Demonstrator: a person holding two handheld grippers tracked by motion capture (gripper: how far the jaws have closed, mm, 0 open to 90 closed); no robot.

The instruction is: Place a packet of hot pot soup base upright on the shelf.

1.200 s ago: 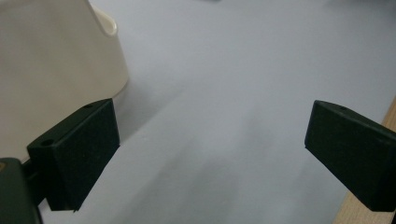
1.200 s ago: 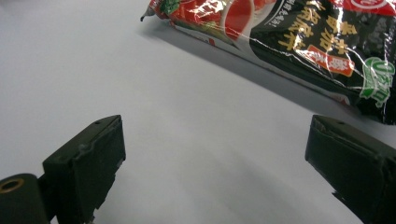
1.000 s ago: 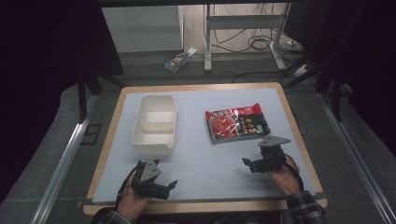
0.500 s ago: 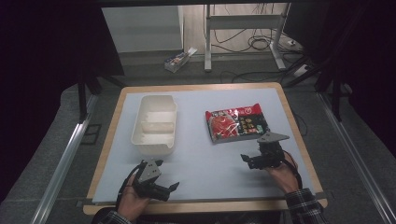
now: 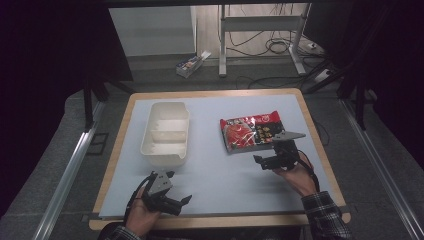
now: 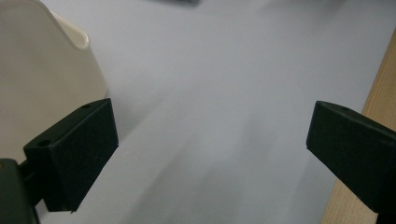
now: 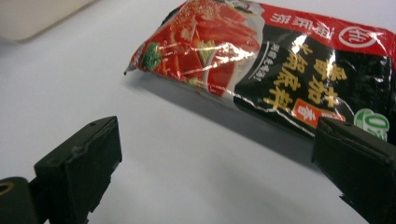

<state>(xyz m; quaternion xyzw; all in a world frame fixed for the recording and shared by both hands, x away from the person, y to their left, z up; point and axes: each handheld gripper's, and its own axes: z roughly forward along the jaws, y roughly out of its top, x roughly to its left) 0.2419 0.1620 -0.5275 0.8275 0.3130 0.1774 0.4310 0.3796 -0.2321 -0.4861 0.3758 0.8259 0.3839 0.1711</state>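
Observation:
A red and black noodle packet [image 5: 250, 131] [image 7: 261, 60] lies flat on the pale mat, right of centre. My right gripper [image 5: 266, 156] [image 7: 215, 172] hovers open just in front of the packet's near edge, with nothing between its jaws. A white divided container [image 5: 165, 134] [image 6: 42, 79] stands left of centre and looks empty. My left gripper [image 5: 176, 188] [image 6: 210, 149] is open near the table's front edge, a little in front of the container, with only mat between its jaws.
The mat covers a wooden table top [image 5: 215, 93] whose rim shows at the right in the left gripper view [image 6: 383, 93]. Beyond the table are a metal stand, cables and a small box [image 5: 192, 64] on the floor.
My right gripper has edged forward toward the packet's near edge. The left gripper has barely moved.

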